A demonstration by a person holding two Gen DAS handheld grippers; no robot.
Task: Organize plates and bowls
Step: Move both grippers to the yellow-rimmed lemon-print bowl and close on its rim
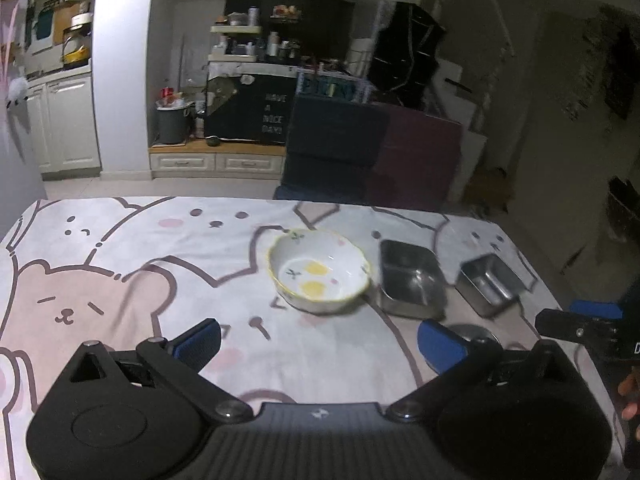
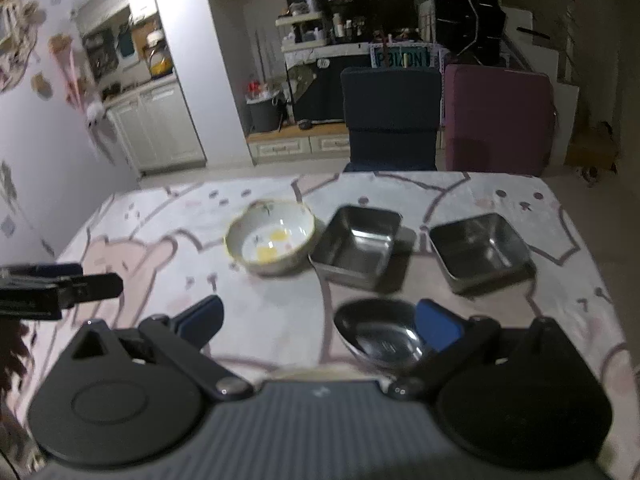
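A white ceramic bowl [image 1: 319, 270] [image 2: 272, 236] with a yellow rim and yellow spots stands mid-table. To its right are two square steel dishes, one near [image 1: 412, 278] [image 2: 358, 246] and one further right [image 1: 490, 284] [image 2: 482, 252]. A small round steel bowl [image 2: 380, 338] [image 1: 476, 332] sits in front of them, just inside my right gripper's right finger. My left gripper [image 1: 320, 344] is open above the cloth, nothing between its blue pads. My right gripper [image 2: 320, 324] is open too, holding nothing. Each gripper shows at the edge of the other's view.
The table [image 1: 120, 280] wears a cloth printed with pink bears. A dark blue chair [image 2: 392, 116] and a maroon chair [image 2: 498, 118] stand at its far edge. Kitchen shelves and cabinets lie beyond. Part of a hand [image 1: 630, 396] shows at the right.
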